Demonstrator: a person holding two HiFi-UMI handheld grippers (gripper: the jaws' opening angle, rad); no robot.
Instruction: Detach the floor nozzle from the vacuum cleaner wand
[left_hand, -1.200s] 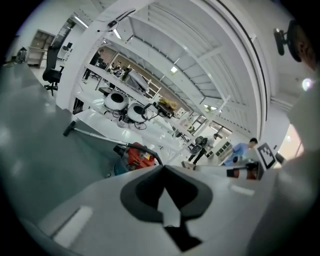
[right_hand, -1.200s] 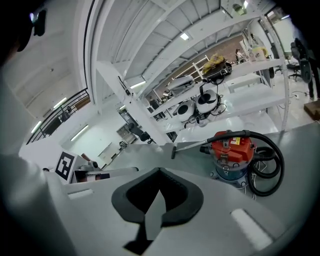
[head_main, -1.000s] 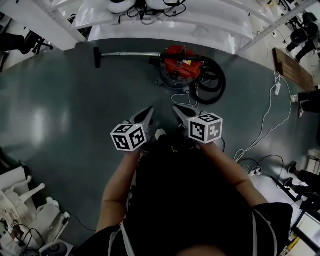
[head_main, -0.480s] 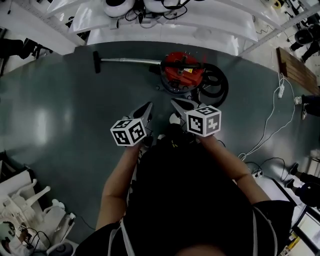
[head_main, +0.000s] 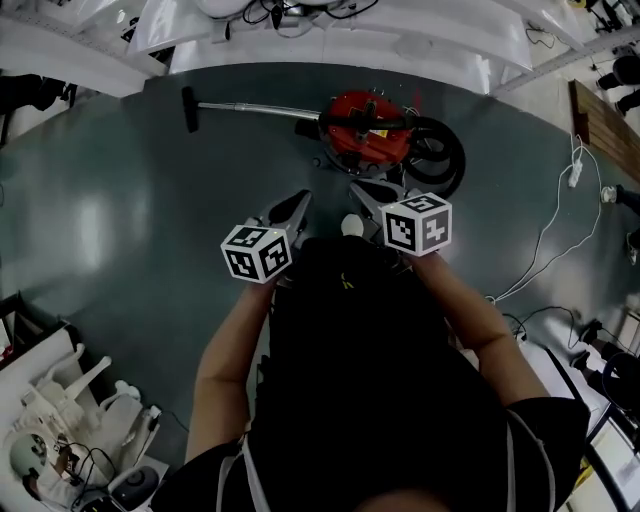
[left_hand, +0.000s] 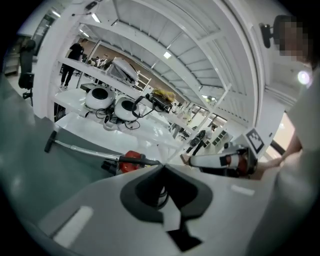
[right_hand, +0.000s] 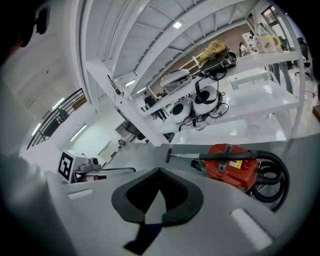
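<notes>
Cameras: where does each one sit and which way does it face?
Head view: on the person's head, facing steeply down; forearms, left gripper and right gripper show.
Left gripper view: on that gripper, facing along its shut jaws toward the shelves.
Right gripper view: likewise, along its own shut jaws.
All three share the red vacuum cleaner and wand.

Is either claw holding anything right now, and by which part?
Nothing is held. The left claw and right claw are both shut and empty. The vacuum cleaner, with its wand and floor nozzle, lies ahead, untouched.
</notes>
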